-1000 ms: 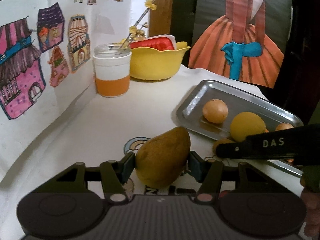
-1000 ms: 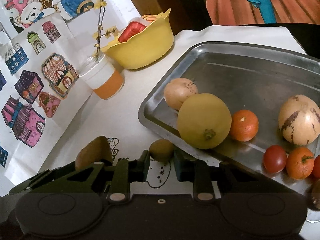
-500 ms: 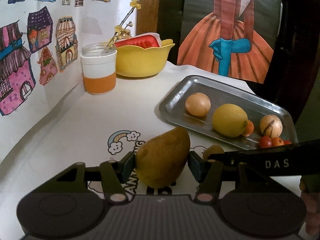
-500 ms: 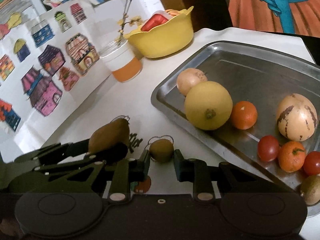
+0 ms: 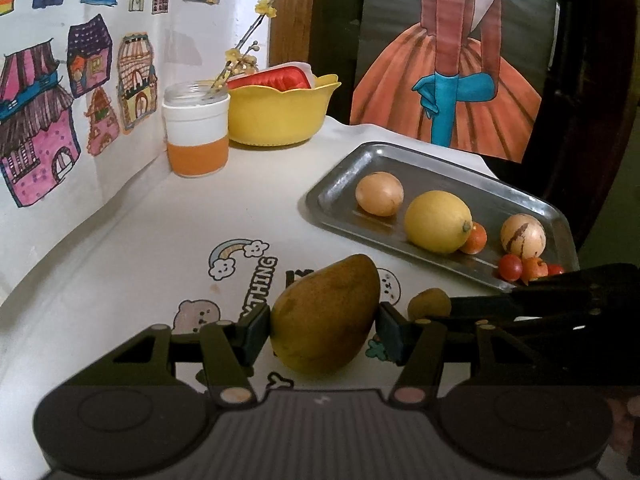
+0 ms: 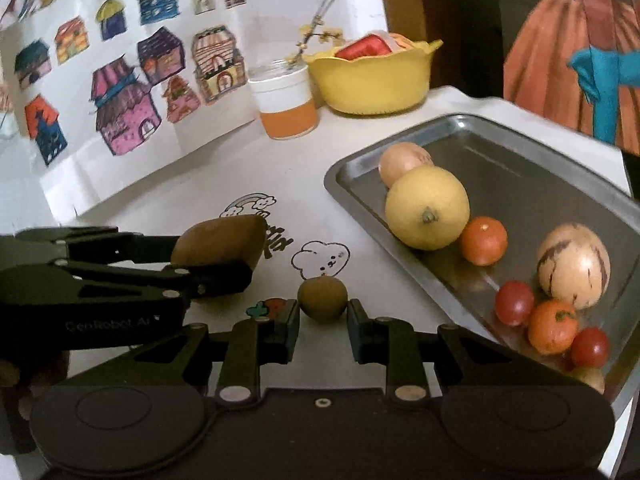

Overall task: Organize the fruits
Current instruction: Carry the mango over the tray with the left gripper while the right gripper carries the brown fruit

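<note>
**Two fruits in hand, most already on the tray**

Nearest the left camera, the left gripper (image 5: 323,326) was clamped on a brownish-yellow mango (image 5: 326,314), its pads pressed to either side, the fruit apparently lifted off the white cartoon-printed desk (image 5: 160,248). Just beside it, the right gripper (image 6: 323,318) sat narrowly around a small round olive-brown fruit (image 6: 322,298); the pads looked to be touching it, though whether it was raised or resting on the desk could not be told.

Further off lay the rectangular steel tray (image 6: 540,148), already carrying a pale onion-coloured round fruit (image 6: 404,160), a large yellow citrus (image 6: 427,207), a small orange tangerine (image 6: 483,240), a cream fruit with dark streaks (image 6: 574,266) and a cluster of small red and orange fruits (image 6: 550,326) — so the sorting seemed mostly done.

By this judgement, only the two held fruits remained to be set on the tray; no other loose fruit showed on the desk. Beyond stood an orange-and-white jar (image 5: 197,132) and a yellow scalloped bowl (image 5: 280,114).
</note>
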The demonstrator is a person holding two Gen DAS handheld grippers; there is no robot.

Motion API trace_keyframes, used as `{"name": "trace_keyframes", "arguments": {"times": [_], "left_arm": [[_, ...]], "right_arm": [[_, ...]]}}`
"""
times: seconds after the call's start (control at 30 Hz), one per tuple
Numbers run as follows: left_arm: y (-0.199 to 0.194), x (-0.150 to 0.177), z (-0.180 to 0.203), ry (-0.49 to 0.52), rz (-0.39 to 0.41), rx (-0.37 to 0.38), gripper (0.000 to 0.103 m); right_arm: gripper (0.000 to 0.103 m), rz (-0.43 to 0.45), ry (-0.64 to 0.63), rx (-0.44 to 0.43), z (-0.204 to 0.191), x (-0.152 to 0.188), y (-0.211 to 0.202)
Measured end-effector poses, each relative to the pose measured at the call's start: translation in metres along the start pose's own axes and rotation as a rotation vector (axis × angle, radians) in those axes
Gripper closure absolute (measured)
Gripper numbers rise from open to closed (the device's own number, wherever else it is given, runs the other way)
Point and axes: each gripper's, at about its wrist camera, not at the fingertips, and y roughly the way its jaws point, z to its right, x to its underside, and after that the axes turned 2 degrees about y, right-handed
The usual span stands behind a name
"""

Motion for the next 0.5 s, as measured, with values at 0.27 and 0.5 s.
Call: {"name": "trace_keyframes", "arguments": {"times": [0.27, 0.5], "left_arm": [[0.001, 0.001, 0.000, -0.010, 0.006, -0.010, 0.041], [0.004, -0.001, 0.000, -0.008, 0.008, -0.011, 0.041]], "right_arm": [[0.069, 0.013, -0.037, 0.008, 0.003, -0.004, 0.007], [0.065, 0.030, -0.075, 0.001, 0.006, -0.008, 0.012]]}}
